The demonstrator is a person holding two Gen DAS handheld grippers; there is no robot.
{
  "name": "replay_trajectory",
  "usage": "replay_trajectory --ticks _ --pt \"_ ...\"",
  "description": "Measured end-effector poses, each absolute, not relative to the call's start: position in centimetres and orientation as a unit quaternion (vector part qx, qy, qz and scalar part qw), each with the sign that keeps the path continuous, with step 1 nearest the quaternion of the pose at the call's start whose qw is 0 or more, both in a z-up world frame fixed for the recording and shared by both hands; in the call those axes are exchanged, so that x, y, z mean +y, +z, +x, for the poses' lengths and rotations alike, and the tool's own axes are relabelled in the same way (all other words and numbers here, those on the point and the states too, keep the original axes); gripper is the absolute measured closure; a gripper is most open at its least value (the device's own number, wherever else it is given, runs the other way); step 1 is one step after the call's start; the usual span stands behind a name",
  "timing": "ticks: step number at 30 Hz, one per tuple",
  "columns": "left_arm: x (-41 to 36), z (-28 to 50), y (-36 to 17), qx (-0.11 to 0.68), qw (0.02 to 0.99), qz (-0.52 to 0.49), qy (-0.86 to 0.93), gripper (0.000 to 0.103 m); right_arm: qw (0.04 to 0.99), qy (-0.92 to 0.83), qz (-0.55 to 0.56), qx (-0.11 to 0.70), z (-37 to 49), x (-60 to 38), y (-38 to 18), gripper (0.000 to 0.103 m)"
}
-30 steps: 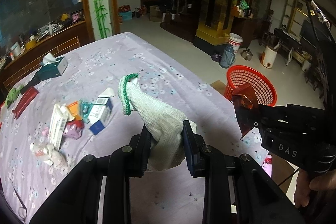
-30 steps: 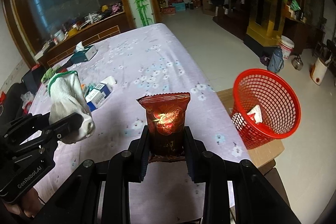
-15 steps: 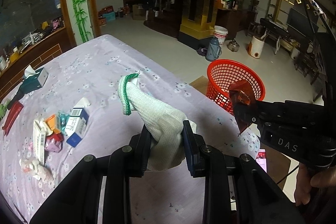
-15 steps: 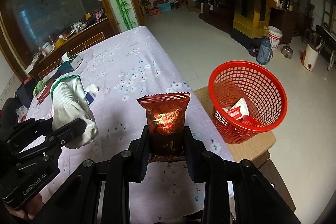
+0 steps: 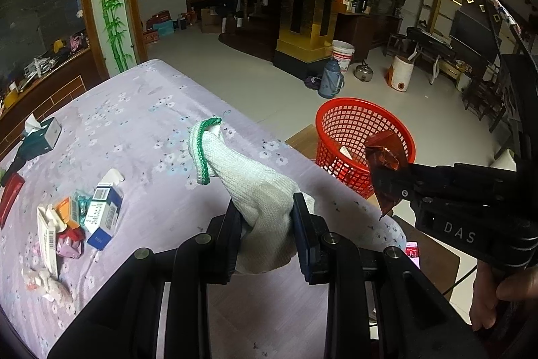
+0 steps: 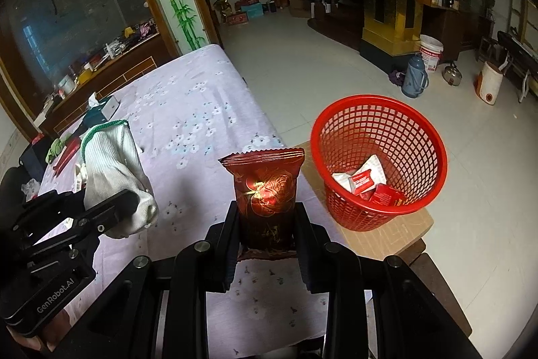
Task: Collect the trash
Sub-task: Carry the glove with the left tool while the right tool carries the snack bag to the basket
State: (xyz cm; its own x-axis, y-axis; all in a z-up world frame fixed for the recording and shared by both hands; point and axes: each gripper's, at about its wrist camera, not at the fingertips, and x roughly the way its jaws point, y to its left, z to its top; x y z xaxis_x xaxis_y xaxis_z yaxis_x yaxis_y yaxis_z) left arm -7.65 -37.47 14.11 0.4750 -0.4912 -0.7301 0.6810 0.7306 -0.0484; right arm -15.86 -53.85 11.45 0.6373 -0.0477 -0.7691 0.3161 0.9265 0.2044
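I read "DAS" in pale letters on the black body of my right gripper (image 5: 386,187); on the body of my left gripper (image 6: 134,207) stood "GenRobot.AI"; print on the boxes and packets was too small to make out.

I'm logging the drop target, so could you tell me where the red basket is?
The red basket stands on a low wooden stand off the table's near right corner, right of the held snack packet in the right wrist view.
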Motion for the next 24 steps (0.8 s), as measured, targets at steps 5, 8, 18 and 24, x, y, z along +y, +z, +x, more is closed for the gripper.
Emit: replay_trajectory --ticks 5,8,18,24 --pt "-39.3 -7.2 14.3 0.378 0.844 0.129 -0.359 0.076 0.888 -0.117 0.18 0.408 -16.2 -56.5 11.7 0.071" --pt "-41.2 -7.0 14.7 0.373 0.838 0.135 -0.374 0.076 0.885 -0.131 0.197 0.401 -16.5 -58.9 12.1 0.071" --pt "-49.5 -5.6 14.9 0.378 0.806 0.133 -0.435 0.075 0.871 -0.159 0.263 0.384 -16.6 -68.1 12.7 0.07" --pt "-54.4 -4.0 13.7 0.402 0.788 0.125 -0.449 0.075 0.862 -0.157 0.284 0.39 -14.7 -71.7 12.0 0.069"
